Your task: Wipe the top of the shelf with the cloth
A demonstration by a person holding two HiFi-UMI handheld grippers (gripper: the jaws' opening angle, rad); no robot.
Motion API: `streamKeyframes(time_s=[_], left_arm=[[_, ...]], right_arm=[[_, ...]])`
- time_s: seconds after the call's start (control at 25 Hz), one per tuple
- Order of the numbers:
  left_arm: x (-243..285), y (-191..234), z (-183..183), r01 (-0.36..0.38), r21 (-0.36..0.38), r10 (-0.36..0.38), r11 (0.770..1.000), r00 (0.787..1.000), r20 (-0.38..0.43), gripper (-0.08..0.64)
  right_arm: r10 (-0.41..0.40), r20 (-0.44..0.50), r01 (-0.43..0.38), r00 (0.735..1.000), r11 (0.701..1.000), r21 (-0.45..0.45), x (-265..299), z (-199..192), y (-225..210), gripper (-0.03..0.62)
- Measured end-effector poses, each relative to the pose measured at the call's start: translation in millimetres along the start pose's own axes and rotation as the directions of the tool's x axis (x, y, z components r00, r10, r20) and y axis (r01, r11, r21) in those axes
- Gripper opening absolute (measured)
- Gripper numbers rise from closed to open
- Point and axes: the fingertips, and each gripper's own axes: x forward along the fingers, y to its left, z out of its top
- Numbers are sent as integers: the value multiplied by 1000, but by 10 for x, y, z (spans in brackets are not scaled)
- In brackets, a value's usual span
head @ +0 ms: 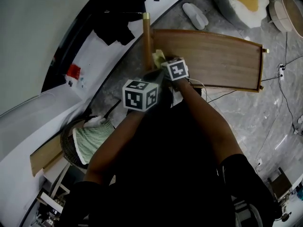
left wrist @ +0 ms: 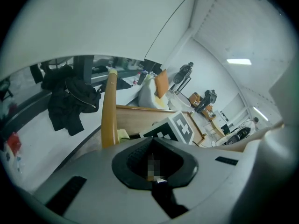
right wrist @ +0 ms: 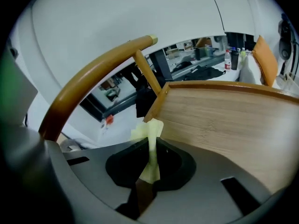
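Observation:
The shelf's wooden top (head: pixel 213 58) lies ahead, with a thin raised rail along its edges. A pale yellow cloth (head: pixel 157 57) rests at its left end, beside an upright wooden post (head: pixel 147 37). My right gripper (head: pixel 169 66) is shut on the cloth (right wrist: pixel 150 146), which sticks up between the jaws at the corner of the shelf top (right wrist: pixel 233 120). My left gripper (head: pixel 147 82) sits just left of and behind the right one, off the shelf. In the left gripper view its jaws (left wrist: pixel 152 143) stand together with nothing between them. A bit of cloth (left wrist: pixel 122 134) shows past the post (left wrist: pixel 109 111).
Black clothes (head: pixel 116 13) lie on a white surface at the back left. A woven basket with a striped cloth (head: pixel 87 141) stands on the floor at the left. A slipper (head: pixel 195 15) and a round cushion (head: pixel 239 1) lie beyond the shelf. Cables (head: pixel 279 79) run at the right.

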Motion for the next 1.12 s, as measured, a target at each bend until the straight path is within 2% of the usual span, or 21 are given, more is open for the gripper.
streamKeyframes(time_s=[0.12,0.28,0.52,1.12], left_arm=[[-6,66,-12,-25,-4,25,1000,1000,-3,11],[44,70,40,-57,9,57,998,998,-8,12],[190,-65,49,-68,27,69,997,997,-23,12],[986,-739,-14,-70,7,70,998,993,-90,11]], right_arm=[[-4,-10,3,1000,999,-36,13,-28,13,43],[-2,-26,1,1000,1000,-31,-32,-128,-61,43],[-21,-21,20,1000,999,-29,-201,-181,-283,43],[-75,-57,75,996,997,-15,-948,-492,-1326,43]])
